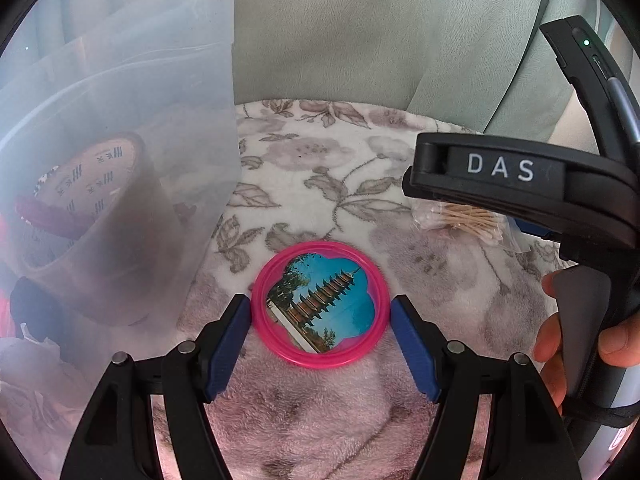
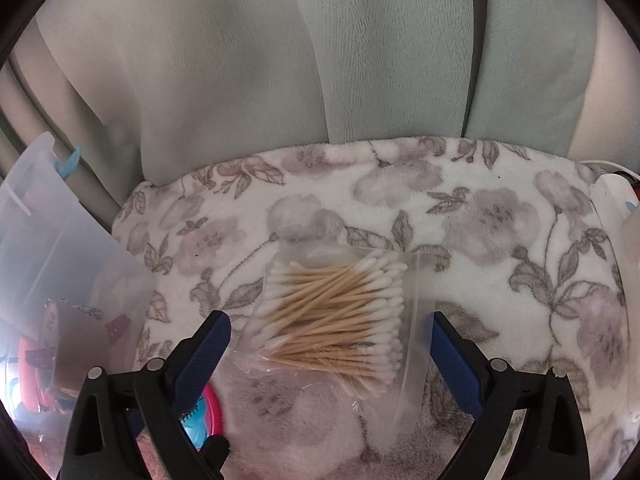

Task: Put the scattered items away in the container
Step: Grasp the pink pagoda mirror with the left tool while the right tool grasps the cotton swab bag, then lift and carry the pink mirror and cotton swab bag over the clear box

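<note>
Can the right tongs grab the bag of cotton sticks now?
Probably yes. The right tongs stand wide open around the clear plastic bag of wooden cotton swabs on the floral fleece blanket, with nothing covering the bag.

A fleecy floral blanket [image 2: 460, 208] is covering the surface. A pink-rimmed round mirror [image 1: 320, 304] and a clear bag of cotton swabs [image 2: 332, 312] are lying flat on it, apart, while a translucent container [image 1: 120, 152] is sitting at its left edge.
</note>
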{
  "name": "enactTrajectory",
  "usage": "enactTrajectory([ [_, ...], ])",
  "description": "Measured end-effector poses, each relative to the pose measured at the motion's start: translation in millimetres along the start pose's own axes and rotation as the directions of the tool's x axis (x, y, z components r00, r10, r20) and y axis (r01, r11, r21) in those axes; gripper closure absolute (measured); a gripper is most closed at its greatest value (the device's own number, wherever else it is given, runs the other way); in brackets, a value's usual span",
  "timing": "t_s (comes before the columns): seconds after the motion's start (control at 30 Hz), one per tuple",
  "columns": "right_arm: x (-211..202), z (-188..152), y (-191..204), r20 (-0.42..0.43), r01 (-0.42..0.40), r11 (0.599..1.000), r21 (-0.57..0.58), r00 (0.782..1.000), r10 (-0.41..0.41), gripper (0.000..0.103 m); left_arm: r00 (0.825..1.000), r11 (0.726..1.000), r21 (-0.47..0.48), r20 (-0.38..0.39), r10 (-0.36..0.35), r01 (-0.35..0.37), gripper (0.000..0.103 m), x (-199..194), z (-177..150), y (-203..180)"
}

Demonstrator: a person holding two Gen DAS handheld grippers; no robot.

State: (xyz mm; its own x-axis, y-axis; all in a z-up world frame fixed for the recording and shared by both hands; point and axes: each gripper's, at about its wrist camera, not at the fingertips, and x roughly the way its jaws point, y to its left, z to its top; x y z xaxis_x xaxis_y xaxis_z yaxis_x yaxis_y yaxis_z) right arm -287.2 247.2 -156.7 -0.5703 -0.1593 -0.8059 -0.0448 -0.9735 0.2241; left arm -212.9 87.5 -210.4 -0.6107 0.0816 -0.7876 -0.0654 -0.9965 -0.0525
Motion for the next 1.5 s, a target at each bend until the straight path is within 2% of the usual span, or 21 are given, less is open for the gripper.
enactTrajectory([
  [0.1,0.6,-0.2,-0.7,-0.005,0.017,1.000,0.007,1.000,-0.017,0.007,1.000,1.000,0.005,-0.005,0.003,-0.003,0.030,2.1,1.5,-1.3],
  [0.3,-7.3,-2.4,-10.0,0.005,0.017,0.999,0.044,1.000,-0.017,0.029,1.000,1.000,0.015,-0.014,0.014,-0.014,0.029,5.1,5.3,-4.7],
  [0.57,-19.2,-11.5,-20.7,0.013,0.012,0.998,0.064,1.000,-0.012,0.029,0.999,0.999,0.010,-0.022,0.049,-0.049,0.023,16.2,16.3,-12.1],
  [0.8,-34.1,-25.6,-34.4,0.016,0.013,0.994,0.107,1.000,-0.015,0.029,0.998,0.999,-0.001,-0.018,0.052,-0.052,0.022,20.8,22.3,-14.5],
  [1.1,-53.5,-44.2,-42.0,0.003,0.023,0.987,0.160,1.000,-0.024,0.029,0.999,0.999,-0.010,-0.013,0.045,-0.045,0.024,17.2,23.1,-12.0],
  [1.17,-58.3,-48.7,-42.7,-0.003,0.021,0.985,0.171,1.000,-0.021,0.029,0.999,0.999,-0.011,-0.014,0.050,-0.051,0.029,16.5,23.6,-12.5],
  [1.5,-97.8,-76.3,-43.7,0.002,0.023,0.982,0.187,1.000,-0.024,0.030,0.998,0.998,0.022,-0.038,0.058,-0.057,0.029,6.7,17.5,-17.5],
])
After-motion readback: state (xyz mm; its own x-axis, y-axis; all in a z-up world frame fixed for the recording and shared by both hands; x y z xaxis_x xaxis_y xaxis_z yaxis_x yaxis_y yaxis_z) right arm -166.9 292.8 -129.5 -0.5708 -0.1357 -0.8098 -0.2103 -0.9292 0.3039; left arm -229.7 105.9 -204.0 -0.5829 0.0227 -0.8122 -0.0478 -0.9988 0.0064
